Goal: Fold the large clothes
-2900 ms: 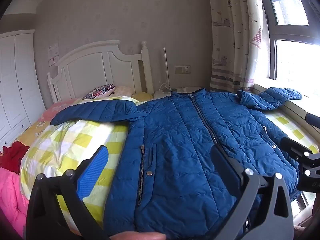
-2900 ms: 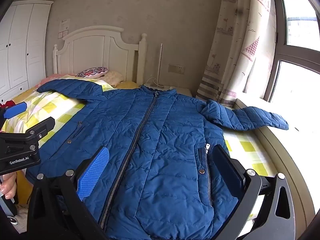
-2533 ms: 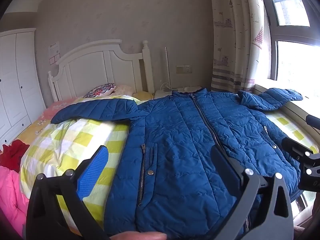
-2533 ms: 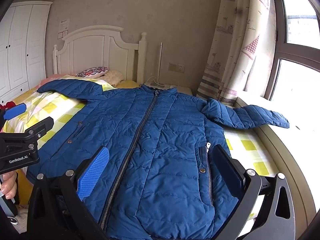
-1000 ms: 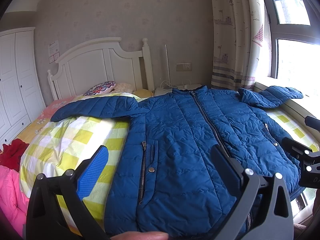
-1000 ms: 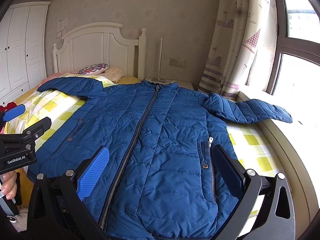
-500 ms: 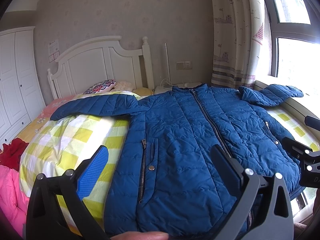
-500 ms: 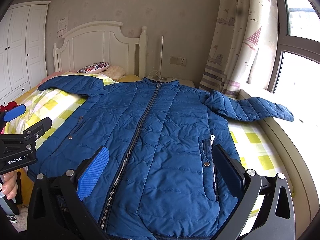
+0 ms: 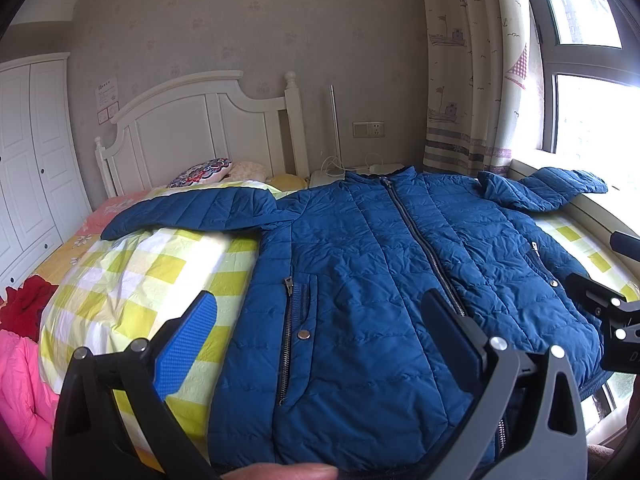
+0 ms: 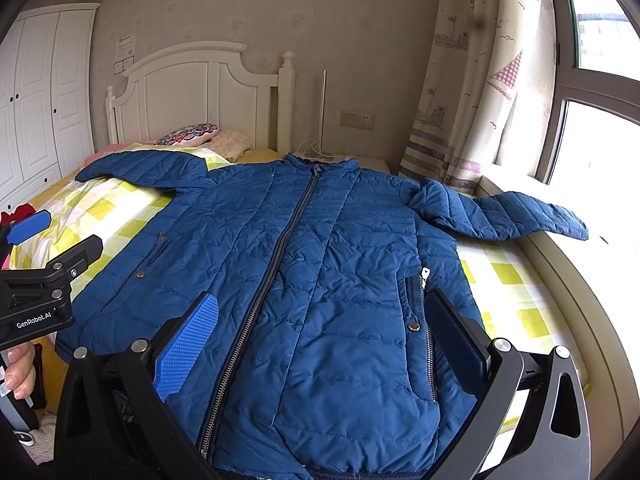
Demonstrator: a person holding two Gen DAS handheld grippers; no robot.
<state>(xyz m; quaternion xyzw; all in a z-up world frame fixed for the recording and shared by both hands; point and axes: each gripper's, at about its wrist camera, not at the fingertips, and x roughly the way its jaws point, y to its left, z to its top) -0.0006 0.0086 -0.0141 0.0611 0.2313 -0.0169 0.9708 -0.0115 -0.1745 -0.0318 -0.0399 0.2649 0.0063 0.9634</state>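
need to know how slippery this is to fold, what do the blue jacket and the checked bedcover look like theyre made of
Blue jacket: looks like quilted padded synthetic shell, nylon or polyester; stitched puffy channels, faint sheen, metal-looking zip and snaps. Probably slick.
Checked bedcover: looks like matte woven cotton or a blend; soft creases, no shine. Exact fibres can't be told.

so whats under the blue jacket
The blue jacket lies spread flat on a yellow and white checked quilt, which shows on both sides of it. Whatever lies beneath the jacket's middle is covered and cannot be seen.
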